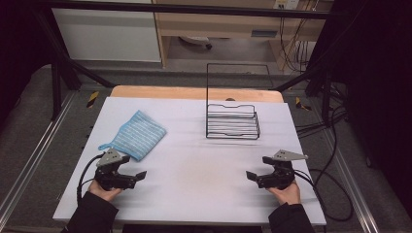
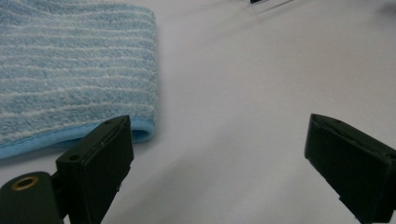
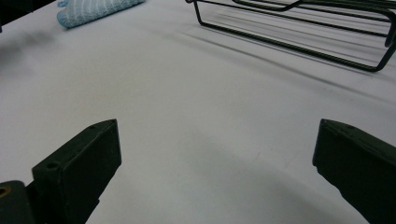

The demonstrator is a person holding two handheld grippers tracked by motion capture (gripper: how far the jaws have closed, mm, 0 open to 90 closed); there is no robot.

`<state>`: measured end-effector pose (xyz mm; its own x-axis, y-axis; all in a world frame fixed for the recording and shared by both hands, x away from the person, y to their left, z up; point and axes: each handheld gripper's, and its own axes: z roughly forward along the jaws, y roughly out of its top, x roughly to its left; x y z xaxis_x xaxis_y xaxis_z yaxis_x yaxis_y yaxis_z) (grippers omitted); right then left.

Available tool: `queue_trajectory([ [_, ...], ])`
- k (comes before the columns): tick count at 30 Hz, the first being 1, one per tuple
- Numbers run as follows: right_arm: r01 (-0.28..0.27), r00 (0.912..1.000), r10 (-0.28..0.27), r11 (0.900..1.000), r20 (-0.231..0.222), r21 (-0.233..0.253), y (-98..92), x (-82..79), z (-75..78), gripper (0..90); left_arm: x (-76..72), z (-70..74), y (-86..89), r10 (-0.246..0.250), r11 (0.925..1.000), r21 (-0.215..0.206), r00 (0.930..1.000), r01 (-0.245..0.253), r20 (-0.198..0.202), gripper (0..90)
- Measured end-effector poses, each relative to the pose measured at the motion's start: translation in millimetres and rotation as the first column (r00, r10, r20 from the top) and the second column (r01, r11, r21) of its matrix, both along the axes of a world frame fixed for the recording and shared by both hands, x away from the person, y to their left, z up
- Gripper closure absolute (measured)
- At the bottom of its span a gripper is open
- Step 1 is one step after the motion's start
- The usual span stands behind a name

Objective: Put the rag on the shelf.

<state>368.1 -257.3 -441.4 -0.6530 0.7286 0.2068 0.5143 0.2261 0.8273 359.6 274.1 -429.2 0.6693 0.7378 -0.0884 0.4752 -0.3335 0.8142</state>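
Towel (image 1: 137, 134) lies folded on the left part of the white surface (image 1: 194, 170), blue with pale stripes, one corner pointing toward the left gripper (image 1: 132, 167). Left gripper sits just beside that near edge, jaws spread wide, nothing between them; in the left gripper view the towel's hem (image 2: 140, 133) sits just past its left jaw, apparently not touching. Right gripper (image 1: 258, 167) rests well apart from the towel on the right side, jaws also wide open and empty, aimed across bare surface toward the wire rack (image 1: 232, 121). Rack stands upright at the far middle, nothing in it.

Step in hand looks like the approach for a towel grasp with the left gripper. To do it well: slide forward and a bit left so the hem falls between the jaws, keep the lower jaw flat on the surface to get under the fold, close on the thick bound edge rather than one loose layer. Right gripper probably needs to come over for the opposite corner if the towel goes on the rack. Risk: pinching only the top layer, fold opens on lift.
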Motion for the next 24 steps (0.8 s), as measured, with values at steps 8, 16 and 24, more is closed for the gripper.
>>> queue_trajectory([
  [8,0.0,1.0,0.0,1.0,-0.002,-0.003,1.1,0.0,-0.6,1.7,1.6,2.3,-3.1,0.007,1.0,0.005,1.0,-0.007,-0.004,8.6],
  [16,0.007,1.0,-0.007,1.0,-0.003,-0.014,1.5,0.0,-0.8,1.7,8.7,9.1,-9.9,0.014,0.9999,-0.004,0.9999,-0.015,-0.009,9.0],
  [24,0.006,1.0,-0.007,1.0,-0.001,-0.022,1.4,0.1,-1.0,1.7,20.0,22.4,-17.8,0.039,0.999,0.022,0.9992,-0.039,-0.006,12.1],
])
